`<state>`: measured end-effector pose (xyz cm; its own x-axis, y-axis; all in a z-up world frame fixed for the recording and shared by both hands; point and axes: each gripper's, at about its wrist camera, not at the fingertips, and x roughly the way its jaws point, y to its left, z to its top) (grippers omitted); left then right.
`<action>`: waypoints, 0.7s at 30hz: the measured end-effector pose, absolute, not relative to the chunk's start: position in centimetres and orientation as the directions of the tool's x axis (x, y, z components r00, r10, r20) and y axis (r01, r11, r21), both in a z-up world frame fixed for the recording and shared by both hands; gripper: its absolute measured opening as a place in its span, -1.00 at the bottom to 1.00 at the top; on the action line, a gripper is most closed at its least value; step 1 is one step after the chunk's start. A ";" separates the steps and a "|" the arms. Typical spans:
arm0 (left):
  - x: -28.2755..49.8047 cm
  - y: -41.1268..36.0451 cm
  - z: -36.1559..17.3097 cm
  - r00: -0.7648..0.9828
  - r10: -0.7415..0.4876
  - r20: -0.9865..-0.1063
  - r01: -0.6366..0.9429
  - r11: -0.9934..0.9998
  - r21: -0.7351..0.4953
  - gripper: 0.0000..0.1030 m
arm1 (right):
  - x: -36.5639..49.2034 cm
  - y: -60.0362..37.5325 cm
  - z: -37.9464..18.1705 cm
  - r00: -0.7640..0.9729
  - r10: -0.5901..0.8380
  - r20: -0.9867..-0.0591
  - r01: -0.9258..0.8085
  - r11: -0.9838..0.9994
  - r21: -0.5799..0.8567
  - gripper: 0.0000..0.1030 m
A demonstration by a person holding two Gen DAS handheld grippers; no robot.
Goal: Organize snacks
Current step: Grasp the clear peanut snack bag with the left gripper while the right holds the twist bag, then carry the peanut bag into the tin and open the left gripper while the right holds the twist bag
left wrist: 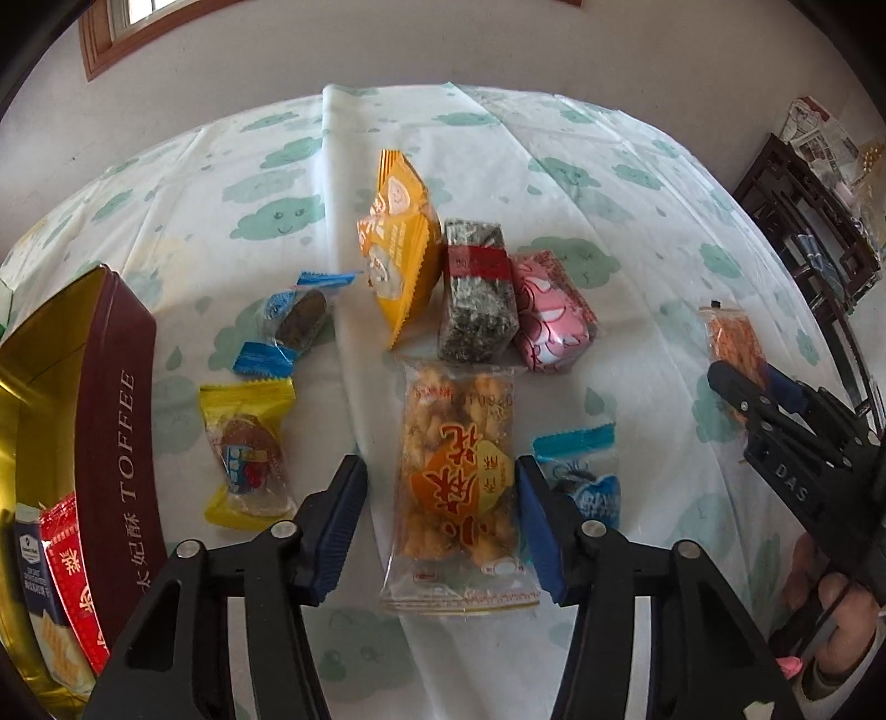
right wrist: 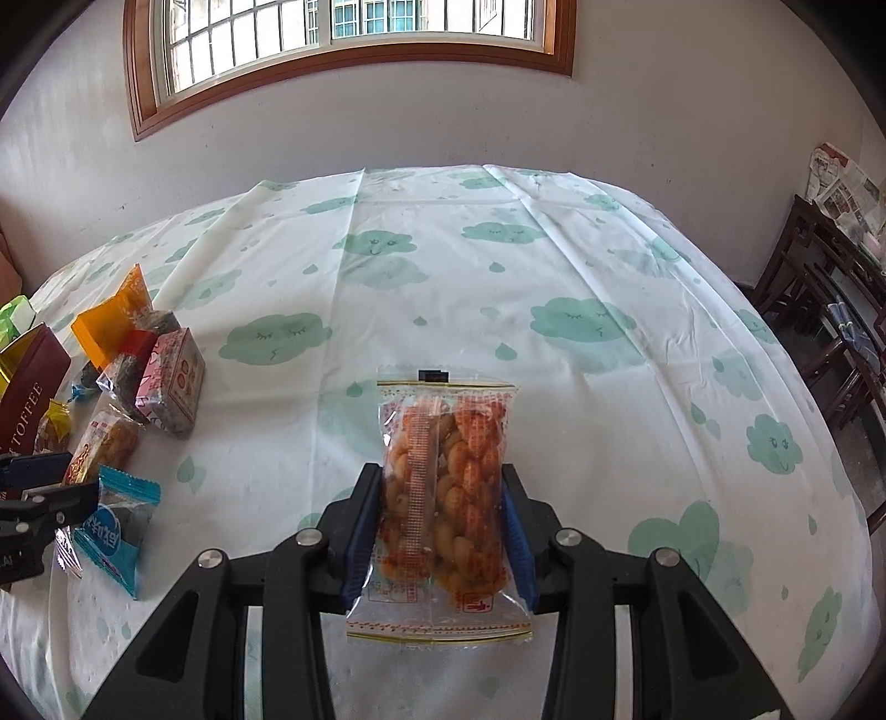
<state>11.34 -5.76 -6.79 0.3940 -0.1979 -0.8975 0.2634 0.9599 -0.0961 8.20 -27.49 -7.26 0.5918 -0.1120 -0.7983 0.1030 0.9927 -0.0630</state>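
Cloud-printed cloth covers the table under a wood-framed window. My left gripper straddles the clear fried-twist snack packet lying flat on the cloth; its right finger touches the packet's edge, its left finger stands clear, so nothing is clamped. I'd centre first, then close on the packet's middle, gently, since the twists look brittle. My right gripper is clamped on a second twist packet near the cloth. Candies surround the first packet, and the maroon toffee tin, part filled, waits at left.
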 end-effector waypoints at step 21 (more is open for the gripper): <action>7.2 -4.0 -4.4 0.430 -0.192 -0.882 0.265 0.961 -0.080 -0.37 | 8.2 -27.4 -7.2 0.592 -0.113 -0.798 0.104 0.993 -0.064 -0.19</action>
